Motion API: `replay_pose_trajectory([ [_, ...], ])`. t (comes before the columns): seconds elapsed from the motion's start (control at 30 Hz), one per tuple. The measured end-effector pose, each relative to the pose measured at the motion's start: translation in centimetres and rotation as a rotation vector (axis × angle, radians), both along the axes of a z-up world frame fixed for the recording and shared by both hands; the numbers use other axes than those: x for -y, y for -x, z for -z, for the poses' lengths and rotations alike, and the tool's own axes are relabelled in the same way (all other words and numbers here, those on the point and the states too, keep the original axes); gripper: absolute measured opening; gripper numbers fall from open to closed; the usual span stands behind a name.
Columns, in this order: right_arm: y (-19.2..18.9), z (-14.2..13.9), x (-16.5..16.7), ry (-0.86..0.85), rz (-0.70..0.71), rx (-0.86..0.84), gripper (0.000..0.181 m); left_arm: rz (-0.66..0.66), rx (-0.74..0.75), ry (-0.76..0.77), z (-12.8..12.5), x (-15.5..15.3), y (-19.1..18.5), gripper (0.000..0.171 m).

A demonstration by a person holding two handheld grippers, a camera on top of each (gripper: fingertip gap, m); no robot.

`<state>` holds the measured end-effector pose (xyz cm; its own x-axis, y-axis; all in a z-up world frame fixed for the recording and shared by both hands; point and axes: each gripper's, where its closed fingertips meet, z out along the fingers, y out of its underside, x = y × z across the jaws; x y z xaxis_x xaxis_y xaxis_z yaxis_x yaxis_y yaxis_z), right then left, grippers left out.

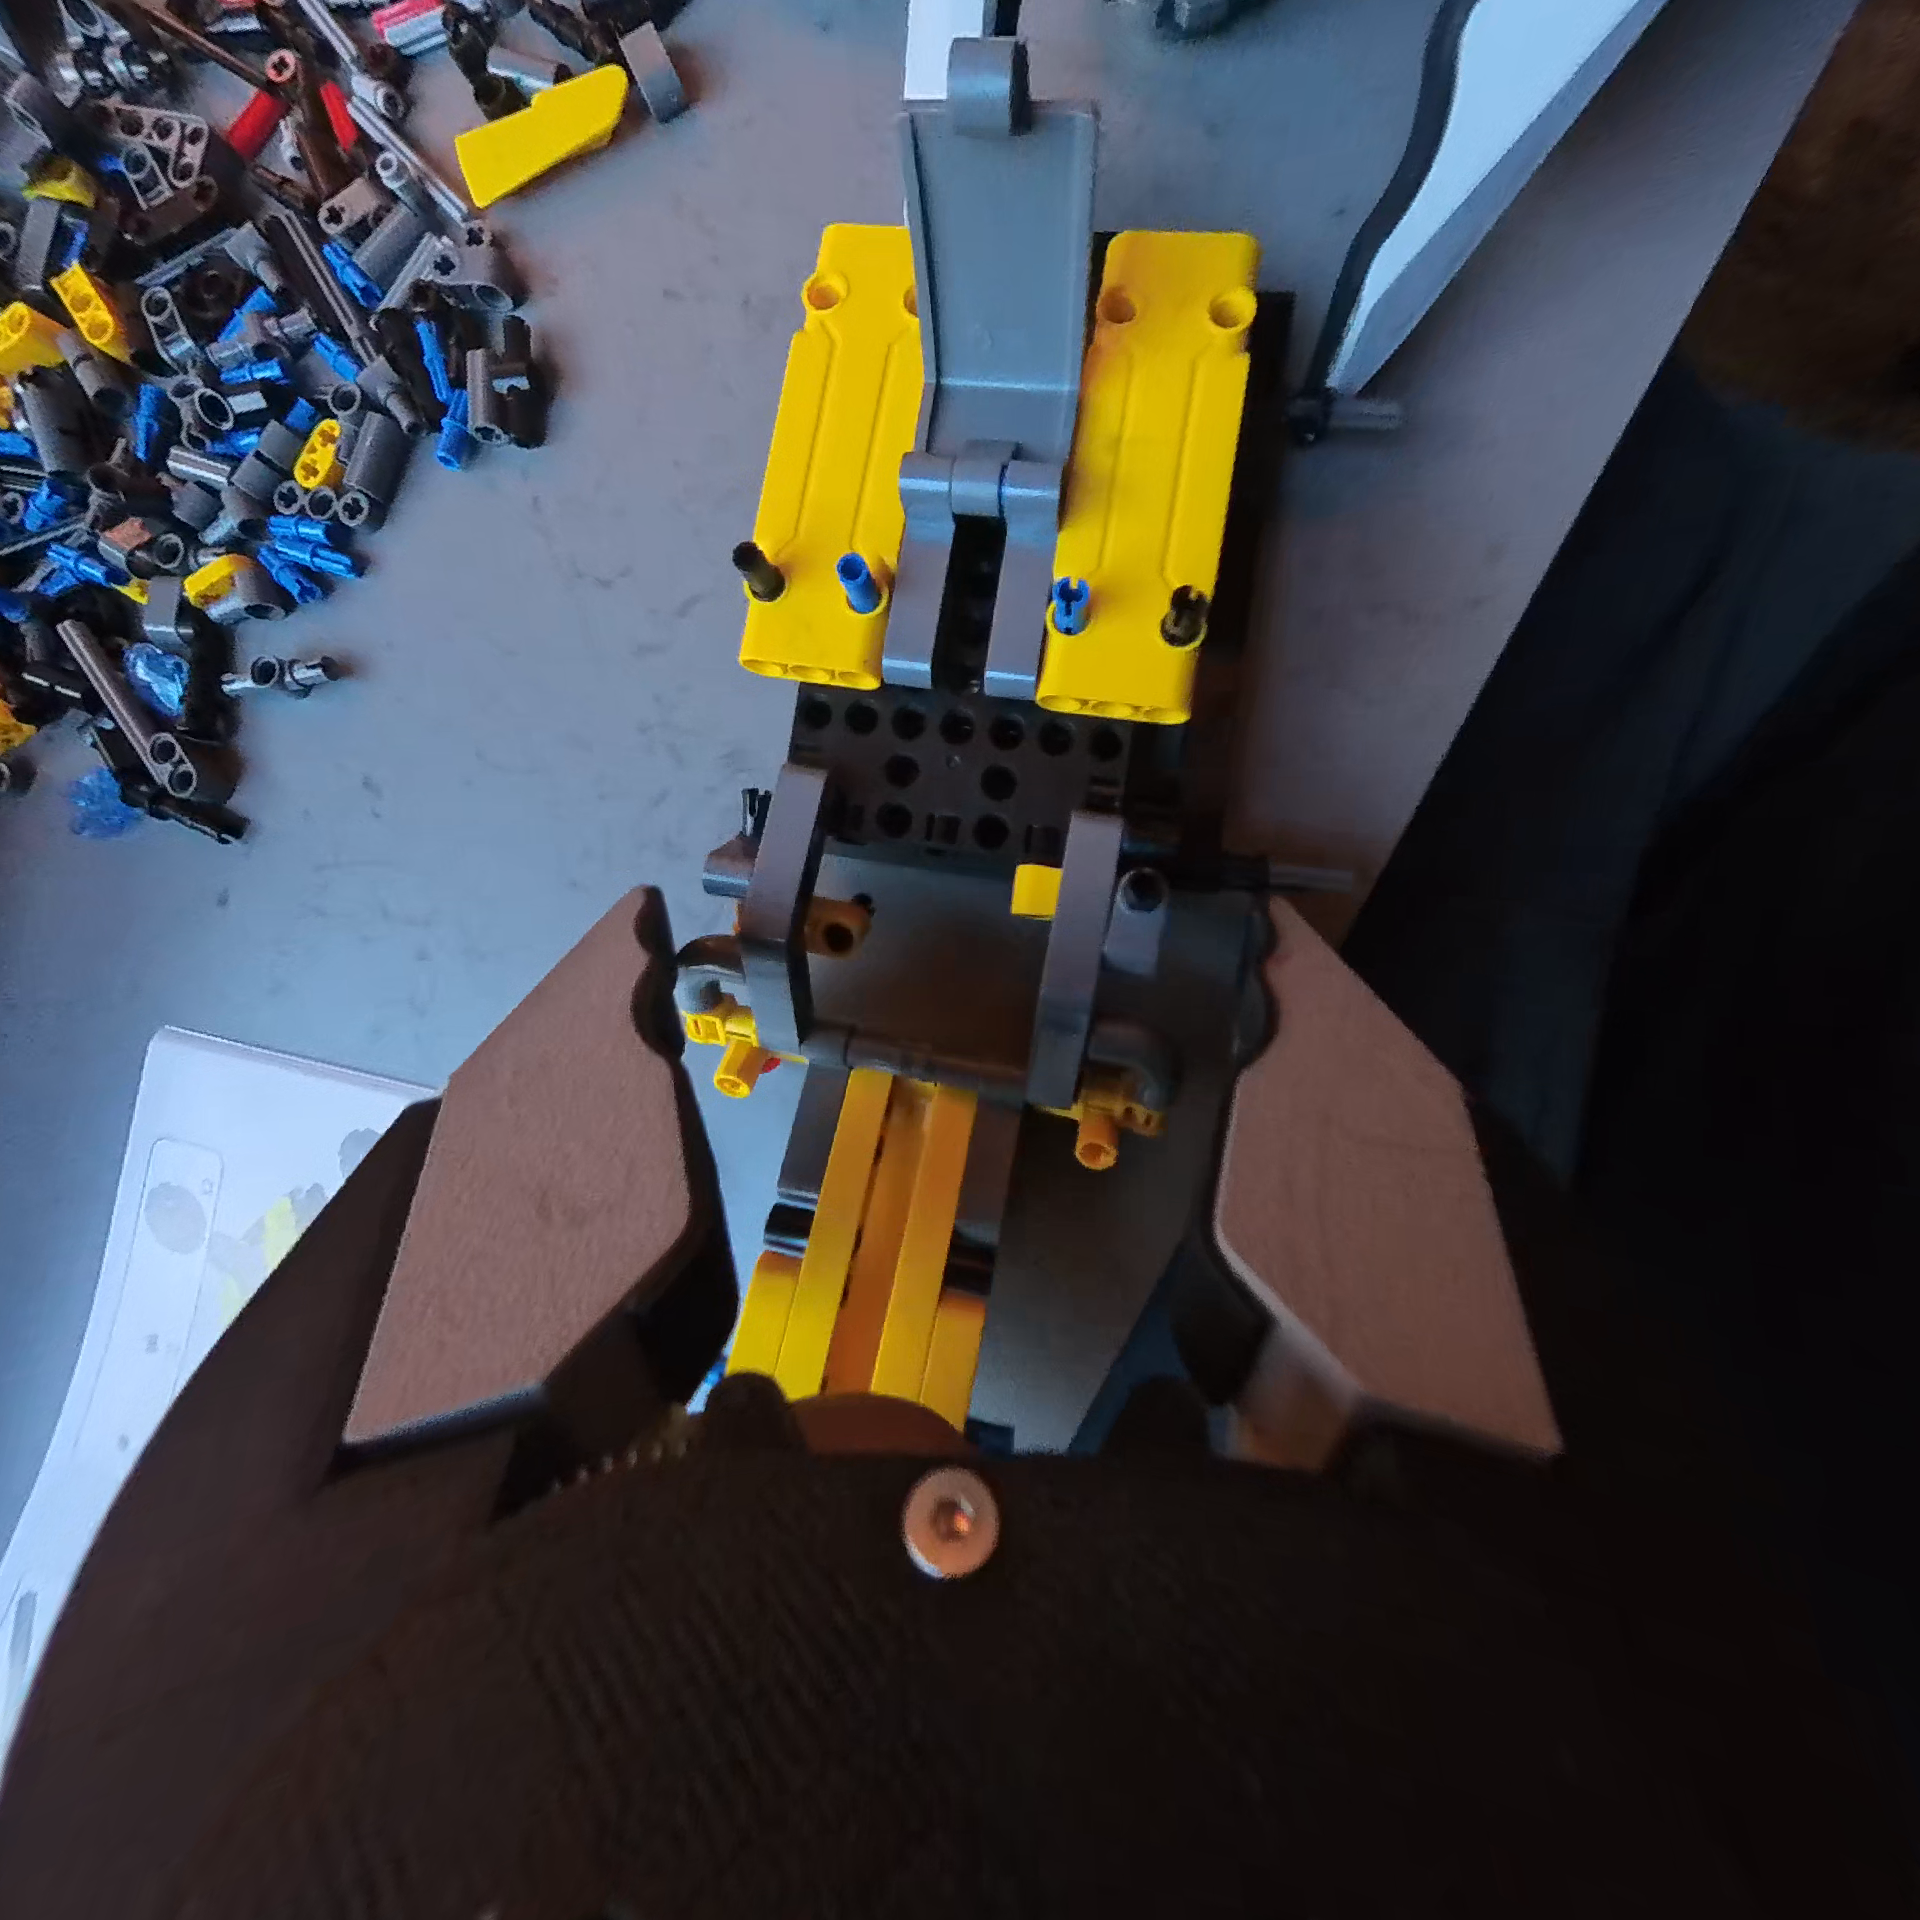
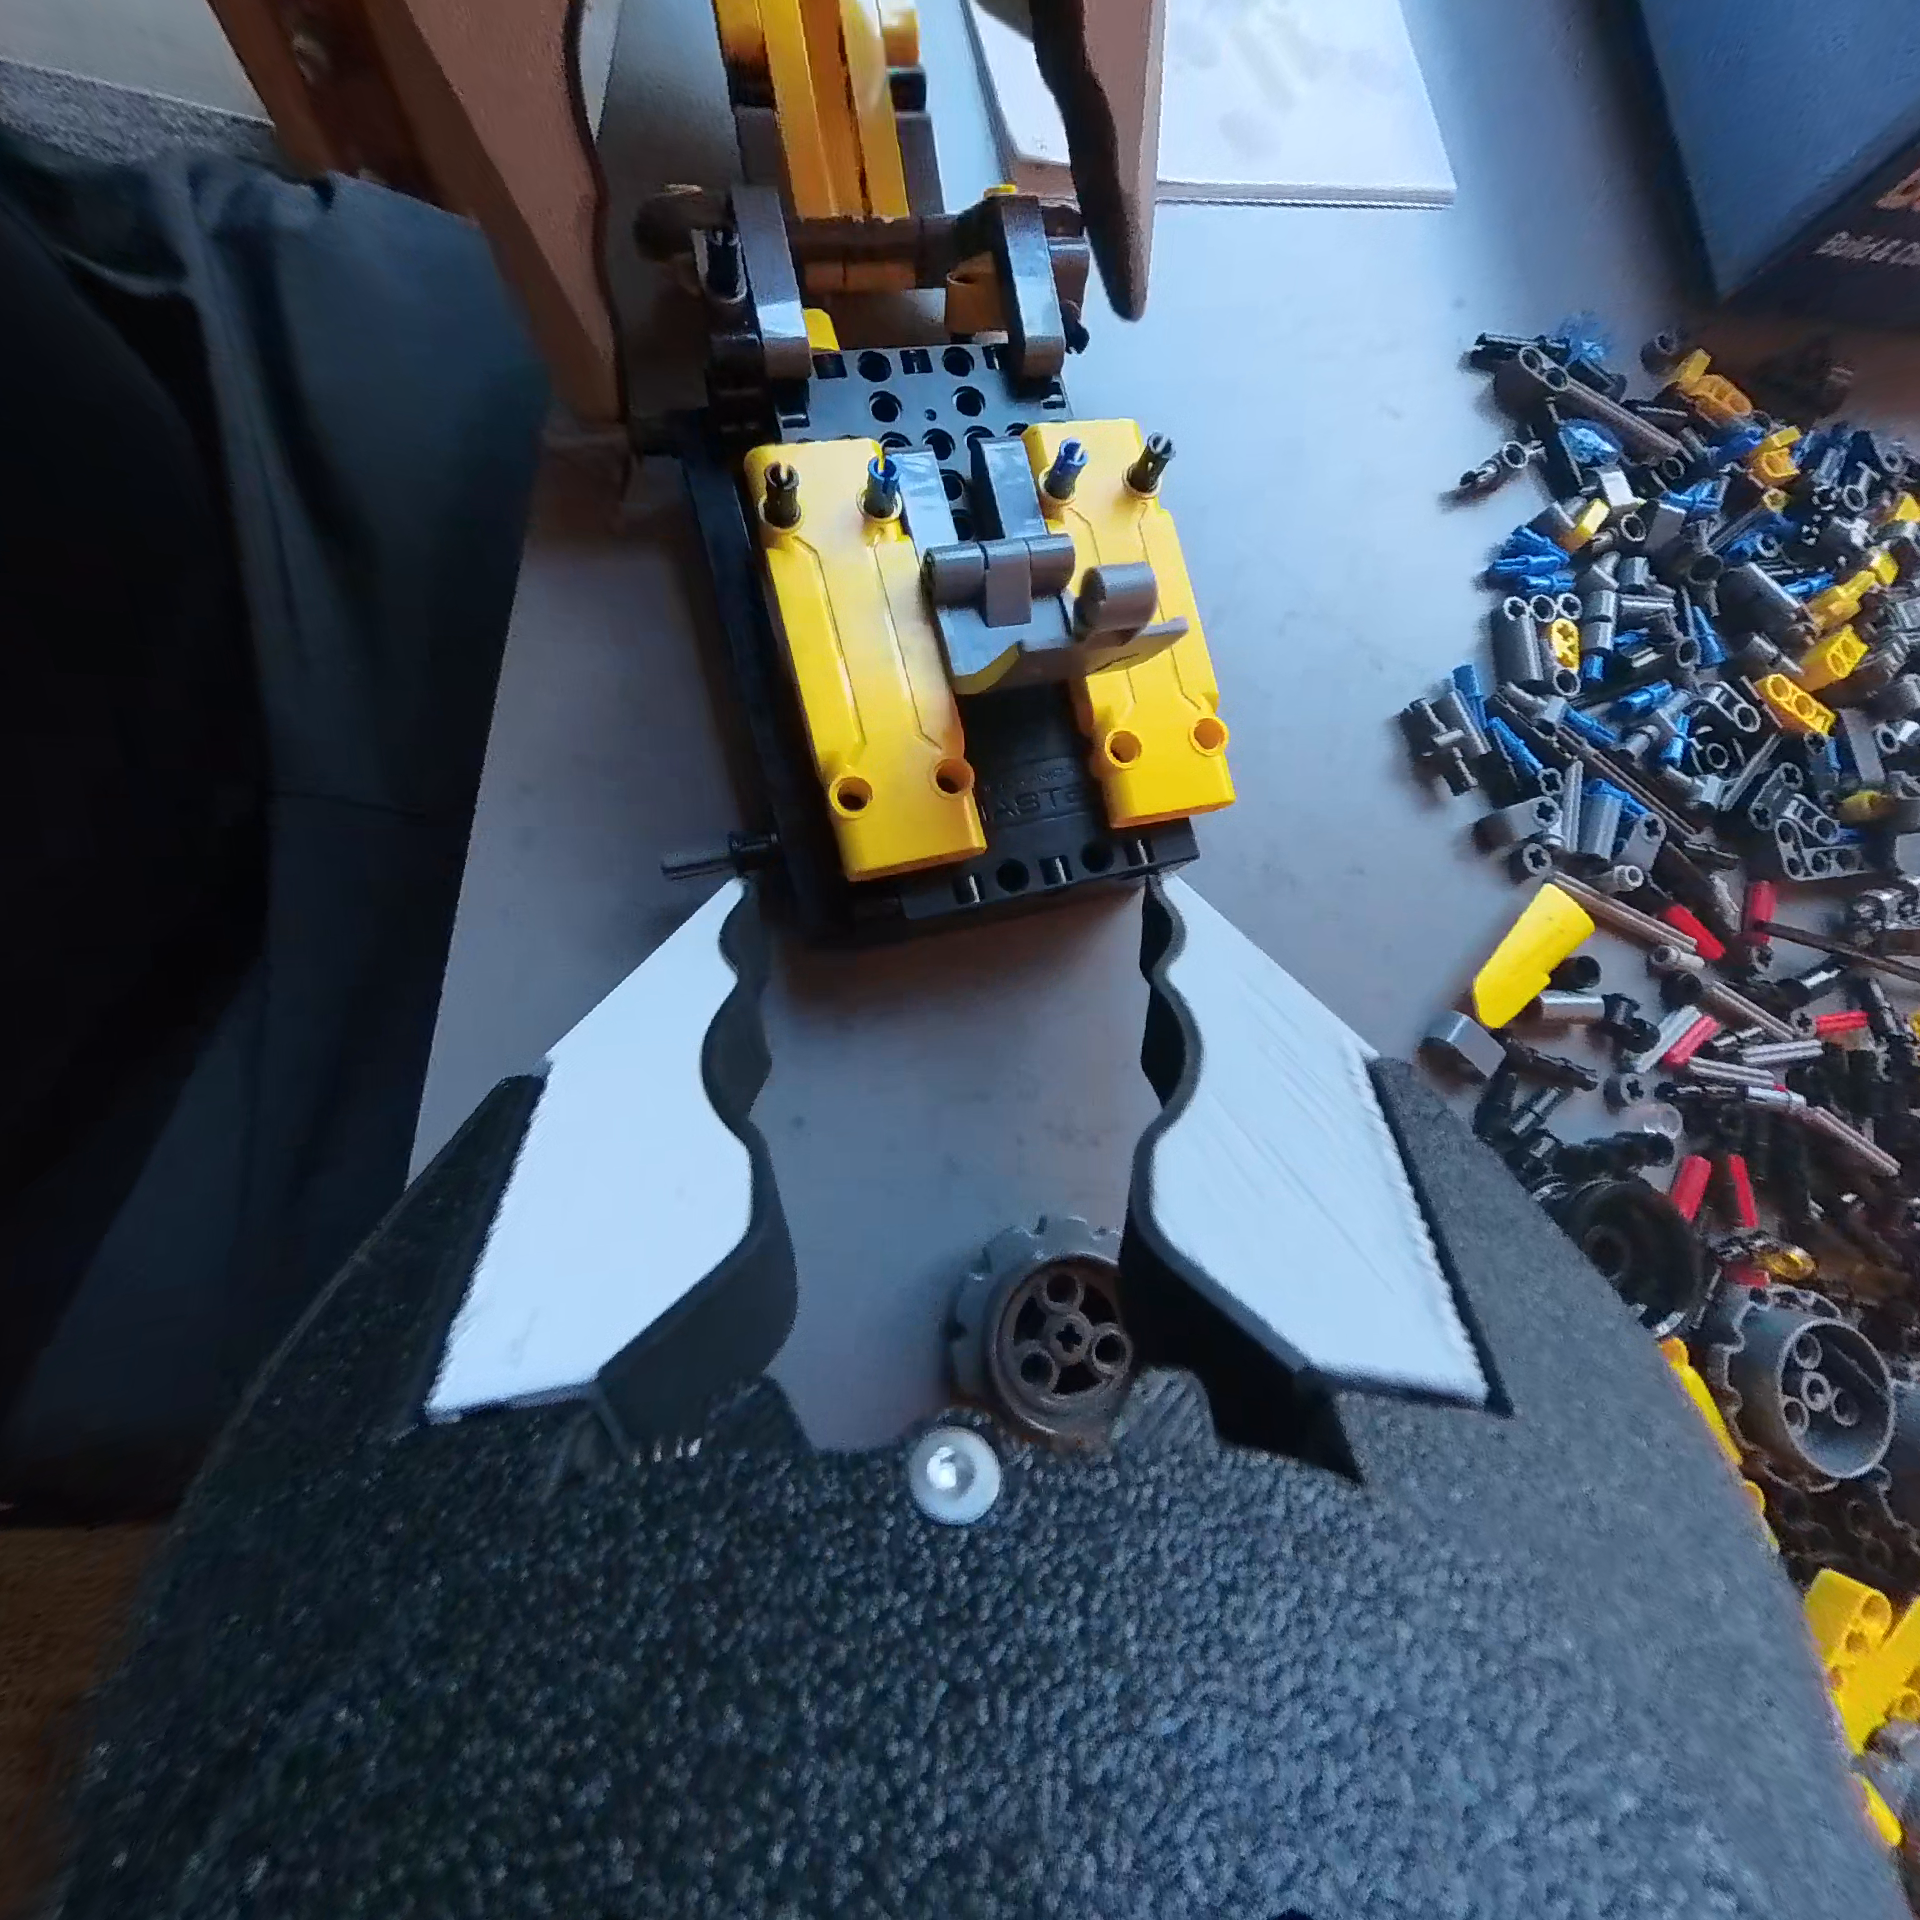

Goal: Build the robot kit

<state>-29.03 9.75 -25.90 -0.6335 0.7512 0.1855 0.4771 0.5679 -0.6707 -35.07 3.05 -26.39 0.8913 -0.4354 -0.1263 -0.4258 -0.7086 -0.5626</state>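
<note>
A toy-brick model [image 1: 987, 623] with two yellow panels, a grey hinged flap and a black holed base lies on the grey table [image 1: 468, 883]. My left gripper [image 1: 961, 925], with brown fingers, is shut on the model's grey end, one pad against each side. It also shows at the top of the right wrist view [image 2: 499, 156]. My right gripper [image 2: 945, 899], with white fingers, is open and empty. Its tips sit at the near corners of the model's black base [image 2: 1039, 883]. A small grey wheel [image 2: 1060, 1340] lies on the table between its fingers.
A large pile of loose pieces [image 1: 208, 416] covers the table beside the model [image 2: 1714, 831]. A yellow panel piece [image 1: 540, 135] lies near it. An instruction booklet [image 1: 208, 1247] and a blue box [image 2: 1787, 125] sit nearby. A person's dark clothing [image 2: 208, 727] borders the table edge. About 10 cm separates my left fingertips from my right.
</note>
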Motion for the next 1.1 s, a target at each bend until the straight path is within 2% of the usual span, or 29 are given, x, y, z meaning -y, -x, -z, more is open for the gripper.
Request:
replay_pose_trajectory([
  [0.1,0.0,0.0,0.2,0.014,0.007,0.001,0.070,0.016,0.014,-0.004,0.0,0.0,0.0,0.104],
  [0.13,-0.1,0.1,0.4,0.021,0.007,-0.001,0.067,0.017,0.013,-0.006,-0.1,0.0,0.2,0.095],
  [0.4,-0.4,0.1,0.4,0.037,0.029,-0.004,0.059,0.040,0.024,-0.015,0.0,0.0,0.2,0.095],
  [0.57,-0.4,0.1,0.8,0.045,0.003,-0.019,0.054,0.068,0.074,0.007,0.5,0.8,-0.5,0.117],
  [0.6,-0.5,0.1,0.9,0.046,-0.002,-0.020,0.054,0.071,0.078,0.012,0.5,0.8,-0.6,0.116],
  [0.67,-0.4,0.2,1.0,0.049,-0.007,-0.023,0.055,0.090,0.117,0.027,0.4,0.8,-1.4,0.100],
  [1.1,-0.5,0.2,1.0,0.052,0.033,-0.034,0.055,0.135,0.106,0.076,0.6,0.5,-1.2,0.097],
])
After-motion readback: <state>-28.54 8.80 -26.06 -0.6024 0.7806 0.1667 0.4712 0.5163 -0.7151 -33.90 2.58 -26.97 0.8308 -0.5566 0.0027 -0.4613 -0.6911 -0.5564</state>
